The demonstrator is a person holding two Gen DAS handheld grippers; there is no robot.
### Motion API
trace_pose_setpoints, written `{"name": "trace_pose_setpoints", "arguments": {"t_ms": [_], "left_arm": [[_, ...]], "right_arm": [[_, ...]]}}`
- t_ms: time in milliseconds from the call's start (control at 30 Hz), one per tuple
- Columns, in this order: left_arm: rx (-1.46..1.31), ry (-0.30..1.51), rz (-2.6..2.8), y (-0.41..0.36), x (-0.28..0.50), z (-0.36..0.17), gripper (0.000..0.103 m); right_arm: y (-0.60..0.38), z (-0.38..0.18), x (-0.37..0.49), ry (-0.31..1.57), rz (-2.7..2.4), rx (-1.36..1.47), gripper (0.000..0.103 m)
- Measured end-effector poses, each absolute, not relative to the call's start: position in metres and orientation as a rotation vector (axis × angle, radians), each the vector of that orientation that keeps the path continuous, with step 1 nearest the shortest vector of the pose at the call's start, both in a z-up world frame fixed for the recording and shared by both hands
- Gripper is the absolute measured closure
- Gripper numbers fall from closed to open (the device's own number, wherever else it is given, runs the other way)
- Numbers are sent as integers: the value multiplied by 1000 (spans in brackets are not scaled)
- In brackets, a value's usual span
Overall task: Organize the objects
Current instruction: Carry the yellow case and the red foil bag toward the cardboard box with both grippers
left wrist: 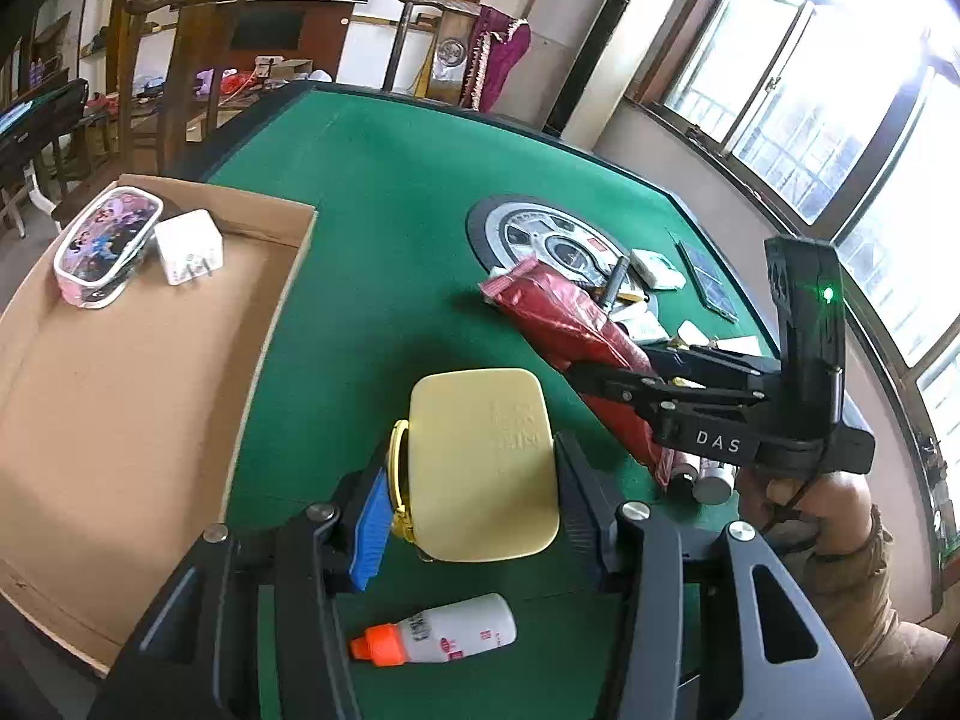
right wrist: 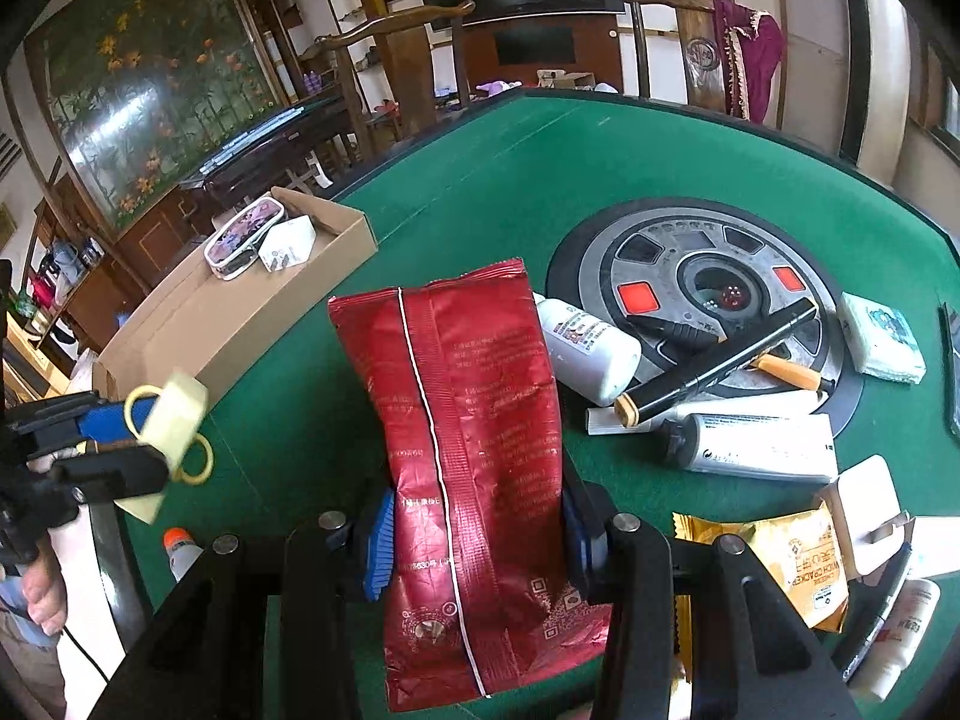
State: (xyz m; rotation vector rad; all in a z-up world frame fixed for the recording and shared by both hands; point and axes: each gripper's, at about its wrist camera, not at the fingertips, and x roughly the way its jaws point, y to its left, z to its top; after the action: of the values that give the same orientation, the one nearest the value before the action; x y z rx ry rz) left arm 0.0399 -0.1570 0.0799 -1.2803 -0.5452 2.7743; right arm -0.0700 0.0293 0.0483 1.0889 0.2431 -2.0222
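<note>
Objects are being sorted from a heap on the green table [left wrist: 384,192] into a cardboard box [left wrist: 120,396], and two are in hand at once. A pale yellow case [left wrist: 480,468] is clenched between the jaws of the left gripper [left wrist: 474,510], its flat face turned up and a yellow ring at its 9 o'clock side against the blue pad [left wrist: 369,531]. It is held clear of the table, above a white bottle [left wrist: 444,630] with an orange cap that lies at 6 o'clock. A red bag [right wrist: 474,468] is pinched across its lower part by the jaws of the right gripper [right wrist: 480,534]; its long axis runs from 6 to 12 o'clock, straight away from the jaws, with the free upper end sticking out ahead.

The relation that matters is the box's bearing. In the left wrist view the box fills the 9 o'clock side, its near wall just beside the case, so the left hand is judged the nearer and a short carry toward 9 o'clock should bring the case over the floor of the box. A printed pouch [left wrist: 108,246] and a white charger [left wrist: 189,246] already lie together in its far corner at 10 o'clock, with bare cardboard nearer. In the right wrist view the box [right wrist: 240,312] lies well apart at 10 o'clock, with the left gripper [right wrist: 120,450] between. The bag would probably have to wait or pass behind it
</note>
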Motion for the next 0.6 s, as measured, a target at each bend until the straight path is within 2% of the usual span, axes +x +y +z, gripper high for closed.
{"name": "trace_pose_setpoints", "arguments": {"t_ms": [600], "left_arm": [[-1282,-576,2919,-208,67,102,54]], "right_arm": [[27,46,-65,219,-2010,1105,54]]}}
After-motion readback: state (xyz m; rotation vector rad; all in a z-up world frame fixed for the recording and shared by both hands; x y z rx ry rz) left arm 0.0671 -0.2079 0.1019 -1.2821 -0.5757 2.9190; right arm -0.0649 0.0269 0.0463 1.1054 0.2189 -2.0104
